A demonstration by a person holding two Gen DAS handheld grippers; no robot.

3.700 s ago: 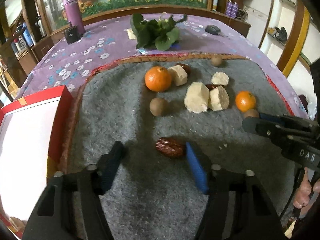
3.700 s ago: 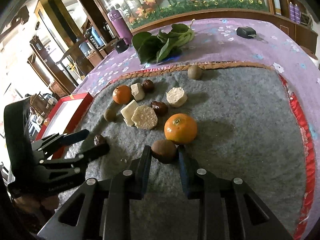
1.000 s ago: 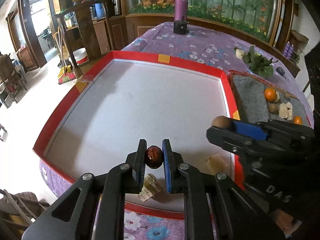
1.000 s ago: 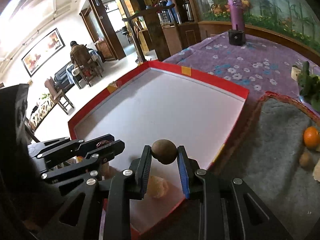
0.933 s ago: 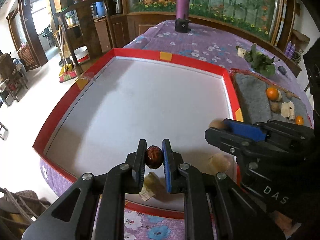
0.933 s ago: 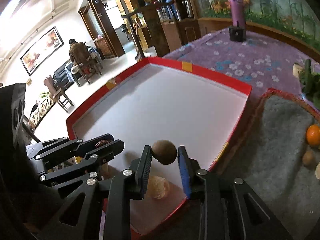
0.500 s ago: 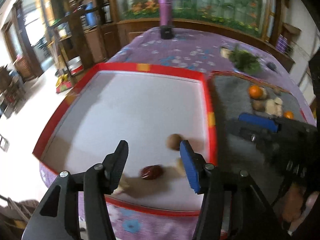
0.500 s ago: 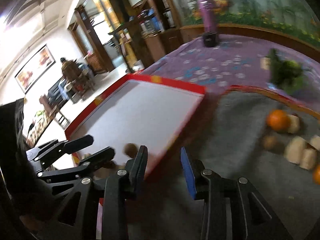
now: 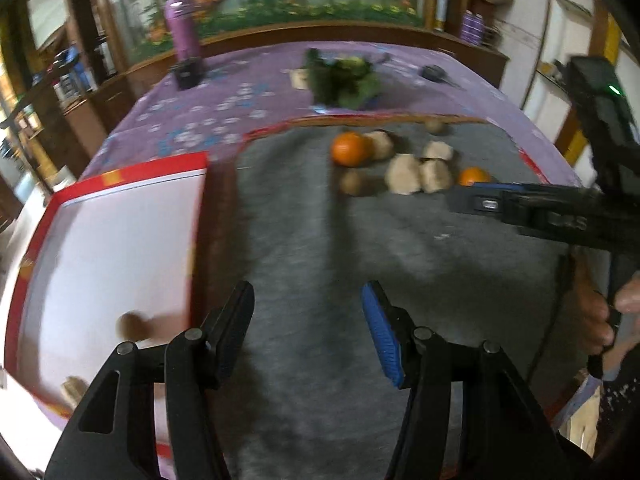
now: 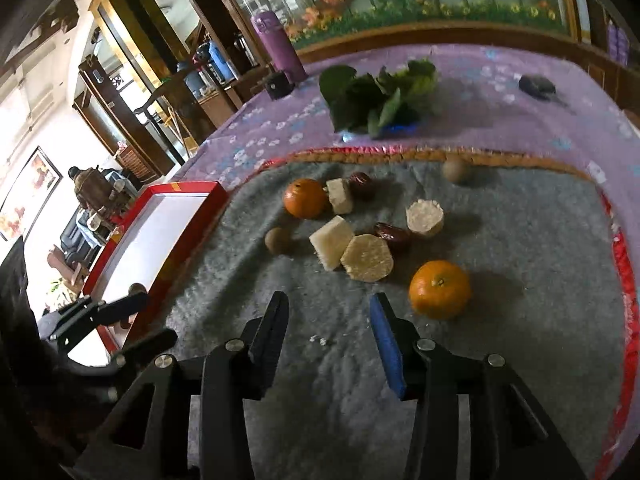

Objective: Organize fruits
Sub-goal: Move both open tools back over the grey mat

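Observation:
My left gripper (image 9: 308, 324) is open and empty over the grey mat (image 9: 360, 248). My right gripper (image 10: 329, 328) is open and empty over the mat (image 10: 520, 340), just left of an orange (image 10: 439, 289). The red-rimmed white tray (image 9: 112, 232) at the left holds a brown round fruit (image 9: 129, 325). On the mat lie another orange (image 10: 305, 198), two dark red dates (image 10: 392, 235), brown round fruits (image 10: 279, 241) and several pale cake pieces (image 10: 367, 258). In the left wrist view the right gripper (image 9: 480, 200) reaches in from the right.
A bunch of green leaves (image 10: 380, 92), a purple flask (image 10: 278, 46) and a small dark object (image 10: 537, 84) sit on the purple flowered tablecloth (image 10: 280, 136) beyond the mat. The tray's red rim (image 10: 192, 236) borders the mat's left edge.
Both grippers have let go of their fruit in the tray, opened wide, and swung right from the tray back over the grey mat.

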